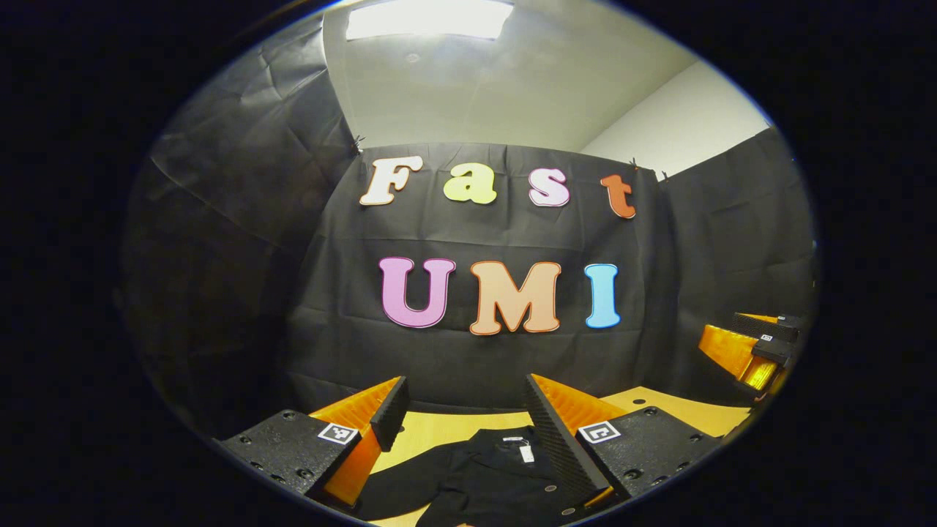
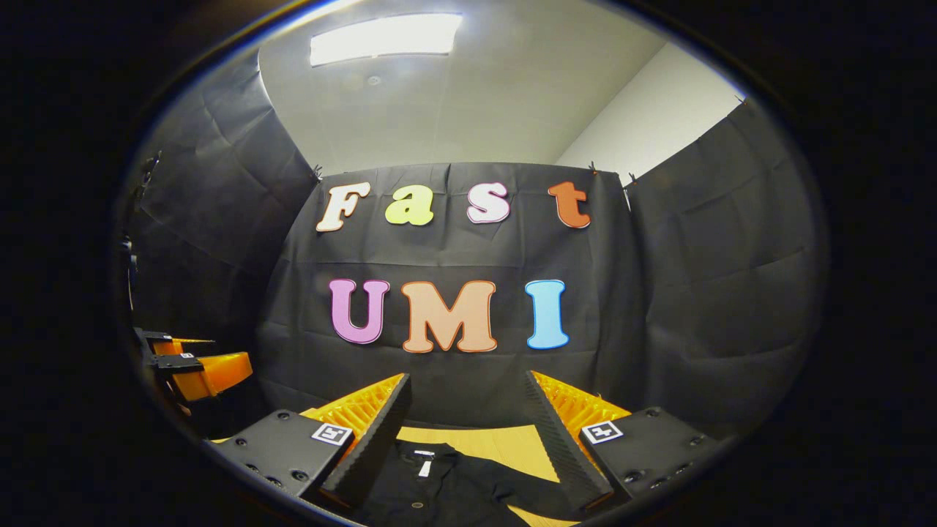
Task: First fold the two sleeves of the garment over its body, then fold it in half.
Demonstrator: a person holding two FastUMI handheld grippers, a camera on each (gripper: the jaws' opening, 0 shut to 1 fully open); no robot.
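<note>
A black garment [image 1: 483, 476] lies spread on the wooden table [image 1: 432, 432], its collar with a white tag toward the back wall. In the left gripper view my left gripper [image 1: 465, 391] hangs open above it, nothing between its fingers. The same garment [image 2: 439, 487] shows in the right gripper view, collar at the left and one sleeve [image 2: 531, 494] reaching right. My right gripper [image 2: 468, 388] is open above it, holding nothing. The right gripper [image 1: 754, 344] also shows at the far right of the left gripper view, and the left gripper [image 2: 187, 362] at the far left of the right gripper view.
Black cloth walls close in the back and both sides of the booth. Bare wooden table [image 2: 505, 443] lies between the garment and the back wall. A ceiling light [image 1: 428, 18] glows overhead.
</note>
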